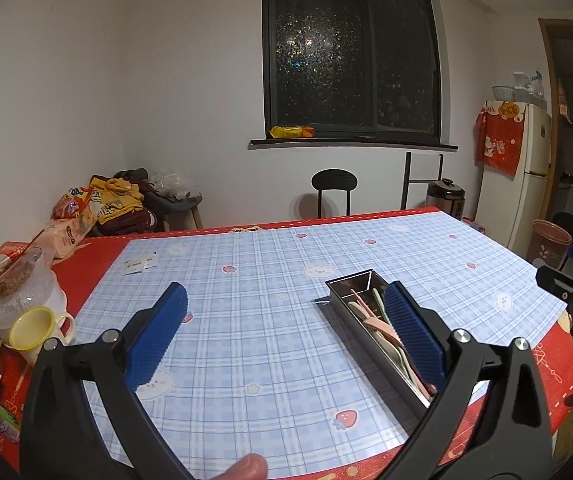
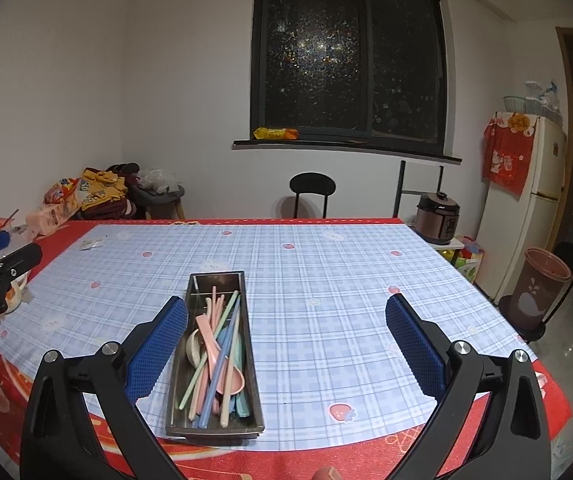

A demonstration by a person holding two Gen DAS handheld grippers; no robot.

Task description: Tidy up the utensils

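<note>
A long steel utensil tray lies on the plaid tablecloth near the front edge. It holds pastel chopsticks in pink, green and blue, and pastel spoons. The same tray shows in the left wrist view, partly hidden behind my right-hand finger. My left gripper is open and empty above the table, left of the tray. My right gripper is open and empty, with its left finger beside the tray's left wall. Each gripper also shows at the edge of the other's view.
A yellow-rimmed cup, a clear jar and snack packets crowd the table's left edge. A small paper card lies at the far left of the cloth. A black chair, rice cooker, fridge and bin stand beyond.
</note>
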